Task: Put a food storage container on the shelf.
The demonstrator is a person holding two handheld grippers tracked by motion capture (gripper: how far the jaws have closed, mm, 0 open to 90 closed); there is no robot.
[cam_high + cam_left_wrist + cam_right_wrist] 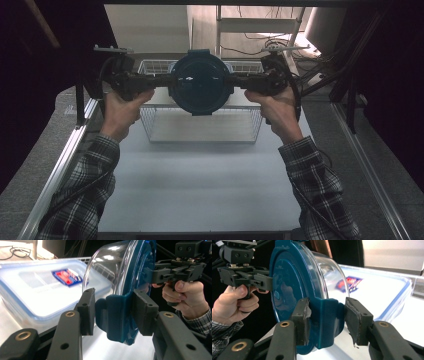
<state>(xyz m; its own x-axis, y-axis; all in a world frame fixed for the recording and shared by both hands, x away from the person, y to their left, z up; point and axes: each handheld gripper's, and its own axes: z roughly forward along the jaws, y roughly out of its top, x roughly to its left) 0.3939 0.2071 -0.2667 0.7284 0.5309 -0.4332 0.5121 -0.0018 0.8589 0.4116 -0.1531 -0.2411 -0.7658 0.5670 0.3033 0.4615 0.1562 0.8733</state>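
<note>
High view: both hand-held grippers hold a round container with a dark blue lid (201, 82) up in the air, above the wire basket (200, 131) on the counter (200, 185). The left hand-held gripper (113, 312) clamps one blue side latch (117, 317) between its pads, and the right hand-held gripper (327, 320) clamps the opposite latch (325, 320). A rectangular box with a clear, blue-rimmed lid (37, 292) lies just behind the container.
</note>
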